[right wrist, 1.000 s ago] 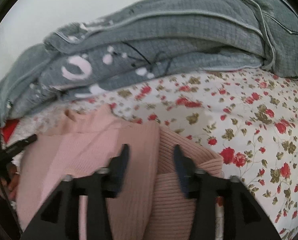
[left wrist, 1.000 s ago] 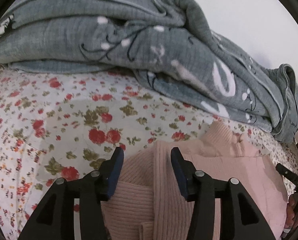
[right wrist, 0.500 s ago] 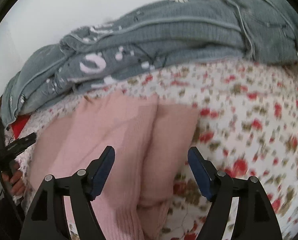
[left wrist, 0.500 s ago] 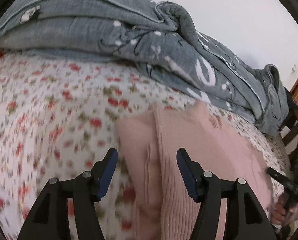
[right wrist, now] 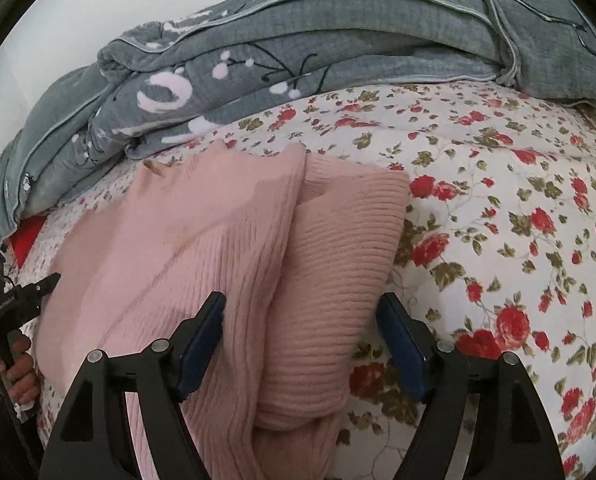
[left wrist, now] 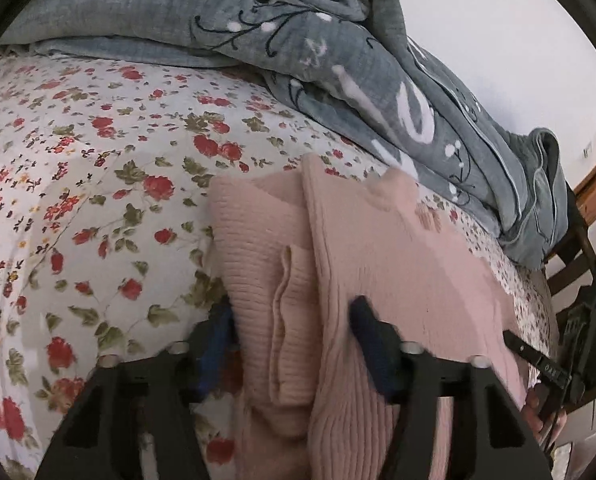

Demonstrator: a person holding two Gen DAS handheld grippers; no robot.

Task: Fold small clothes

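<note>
Left tongs (left wrist: 294, 320) apart over pink sweater (left wrist: 378, 256) | right tongs (right wrist: 302, 320) spread, likewise

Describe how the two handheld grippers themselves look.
Both the left gripper and the right gripper have matte black angular frames with triangular cut-outs, silver round pivot pins, and flat dark-blue pads lining the finger insides. No cables show.

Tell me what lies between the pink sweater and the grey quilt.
Right wrist view: only a strip of the floral bedsheet separates the pink sweater from the grey quilt; nothing else lies there.
</note>
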